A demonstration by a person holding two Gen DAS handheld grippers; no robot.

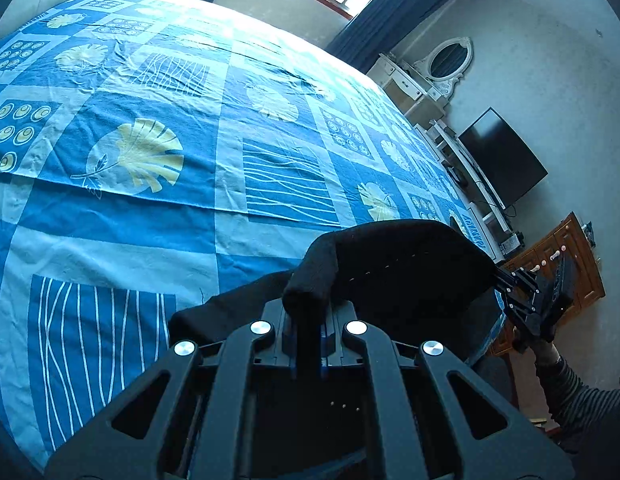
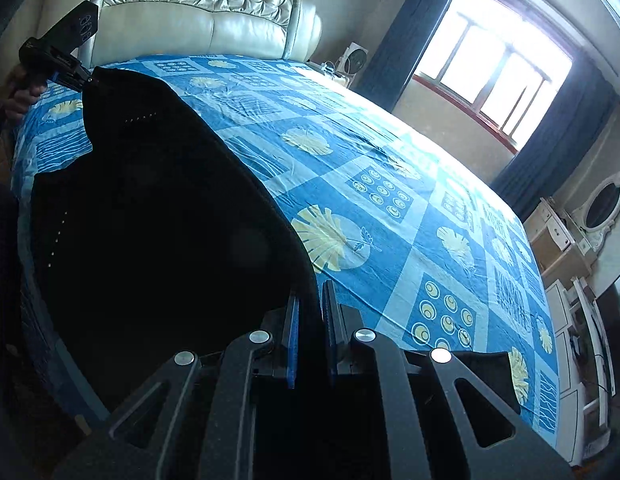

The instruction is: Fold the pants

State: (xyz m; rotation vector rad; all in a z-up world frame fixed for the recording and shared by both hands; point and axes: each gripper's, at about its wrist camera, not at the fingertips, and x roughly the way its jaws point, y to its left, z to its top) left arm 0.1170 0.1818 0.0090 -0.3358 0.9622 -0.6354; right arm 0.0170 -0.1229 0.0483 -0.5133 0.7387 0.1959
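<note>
a: left wrist view first. which step is judged to be in hand?

b: a lift-and-carry. the left tool [image 1: 306, 340] is seen clamped nearly closed on a rolled bunch of the black pants [image 1: 389, 268], which rise straight ahead of it and stretch off to its right. at the far right end of that span the right tool [image 1: 499, 278] is seen pinching the other corner. the cloth is held taut between the two, above the bed [image 1: 150, 208].

a: and the material?

b: a thick, matte, dark weave is shown, with a row of small pale stitches or studs. the bedsheet is thin printed cotton, faintly creased.

a: right wrist view?

b: the right tool [image 2: 310, 332] is closed down to a narrow gap on a dark edge of the pants [image 2: 158, 220], which fill the space to its left and ahead. far ahead-left, the left tool [image 2: 84, 78] is seen gripping the opposite corner, near the padded headboard [image 2: 198, 8].

a: what is called for next?

b: probably the held edge is to be carried over and laid flat on the bed, both ends kept level so no slack bunches.
</note>
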